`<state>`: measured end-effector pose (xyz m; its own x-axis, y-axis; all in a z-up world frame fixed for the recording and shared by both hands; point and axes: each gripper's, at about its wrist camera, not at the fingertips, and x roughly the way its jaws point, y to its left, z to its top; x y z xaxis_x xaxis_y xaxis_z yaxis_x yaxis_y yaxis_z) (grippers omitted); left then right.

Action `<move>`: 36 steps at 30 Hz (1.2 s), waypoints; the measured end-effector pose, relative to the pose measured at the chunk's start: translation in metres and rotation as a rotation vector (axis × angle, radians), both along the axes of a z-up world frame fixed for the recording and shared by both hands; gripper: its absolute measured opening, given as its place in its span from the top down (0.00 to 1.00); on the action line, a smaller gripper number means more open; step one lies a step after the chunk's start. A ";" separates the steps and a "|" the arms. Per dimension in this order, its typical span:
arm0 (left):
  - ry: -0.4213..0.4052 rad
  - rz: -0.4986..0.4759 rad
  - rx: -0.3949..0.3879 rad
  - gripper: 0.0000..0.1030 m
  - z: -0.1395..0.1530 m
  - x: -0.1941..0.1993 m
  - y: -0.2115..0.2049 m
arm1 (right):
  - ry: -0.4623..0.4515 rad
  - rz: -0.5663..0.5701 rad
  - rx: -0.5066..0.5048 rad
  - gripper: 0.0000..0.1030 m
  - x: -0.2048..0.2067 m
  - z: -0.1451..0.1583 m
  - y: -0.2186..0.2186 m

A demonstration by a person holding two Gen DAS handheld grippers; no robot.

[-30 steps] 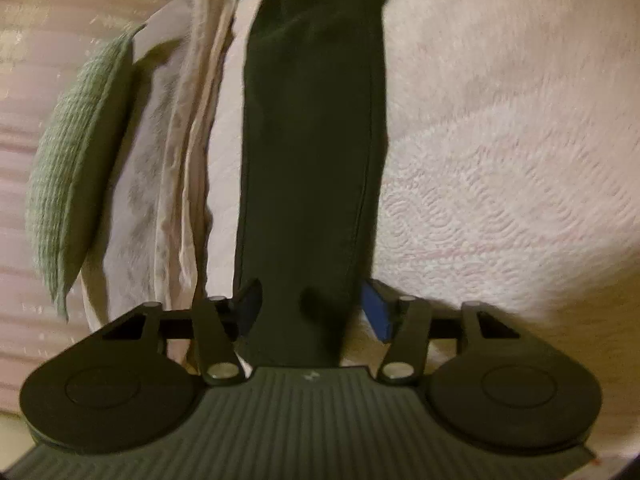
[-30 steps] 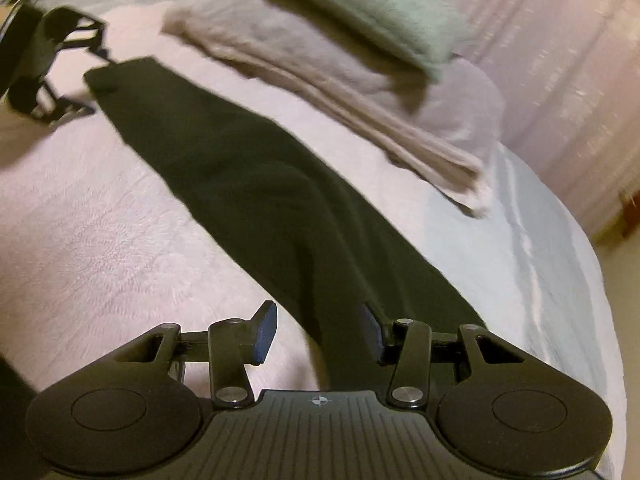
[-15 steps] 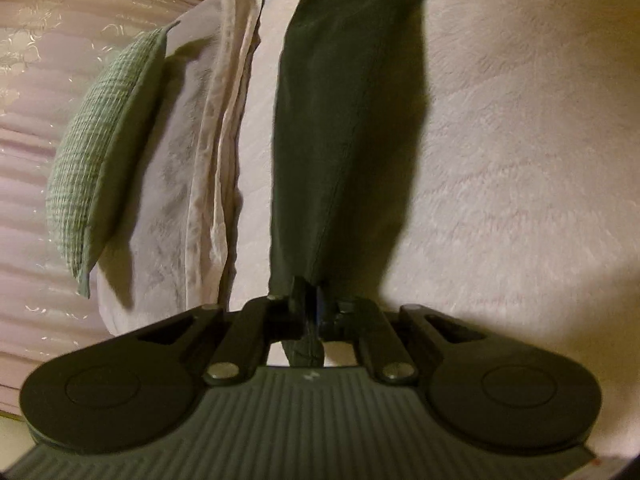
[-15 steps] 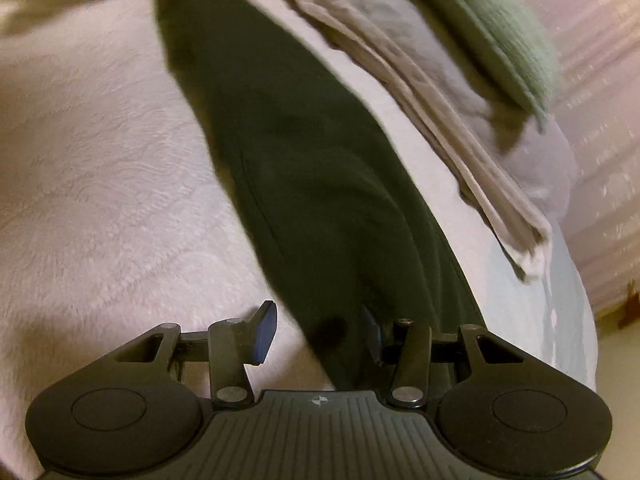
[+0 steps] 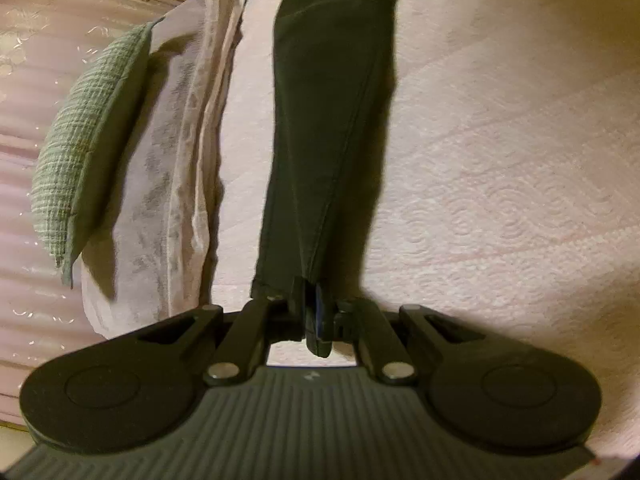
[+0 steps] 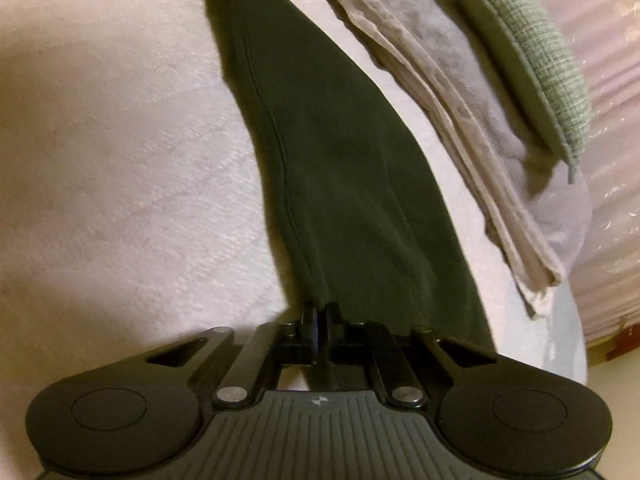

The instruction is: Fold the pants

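I have both grippers clamped on the dark pants [image 5: 328, 120], which lie folded lengthwise as one long strip up the middle of each frame on the pale quilted bed [image 5: 500, 200]. The left gripper [image 5: 314, 312] pinches one end of the strip at lower centre of its view, fabric between the fingers. The right gripper [image 6: 320, 320] has just closed on the other end, cloth caught between its fingers. A folded sheet [image 6: 440, 92] and green cushion [image 6: 528, 48] sit at upper right.
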<state>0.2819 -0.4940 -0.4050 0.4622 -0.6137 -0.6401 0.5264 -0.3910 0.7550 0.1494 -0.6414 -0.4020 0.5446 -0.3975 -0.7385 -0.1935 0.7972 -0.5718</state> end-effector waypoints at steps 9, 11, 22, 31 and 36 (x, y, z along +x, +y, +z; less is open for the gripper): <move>0.008 0.140 0.059 0.89 0.007 0.002 0.025 | -0.019 -0.008 0.063 0.76 -0.015 0.025 0.009; 0.044 0.185 0.033 0.83 0.017 0.004 0.029 | -0.030 -0.020 0.090 0.59 -0.020 0.035 0.014; 0.465 0.530 -0.191 0.69 0.062 0.085 -0.034 | -0.089 -0.082 0.198 0.59 0.009 0.075 0.005; 0.888 0.832 -0.197 0.68 0.034 0.169 -0.086 | -0.135 -0.194 0.187 0.59 0.049 0.067 -0.031; 0.915 0.873 -0.183 0.86 0.027 0.175 -0.091 | -0.124 -0.252 0.206 0.59 0.048 0.054 -0.039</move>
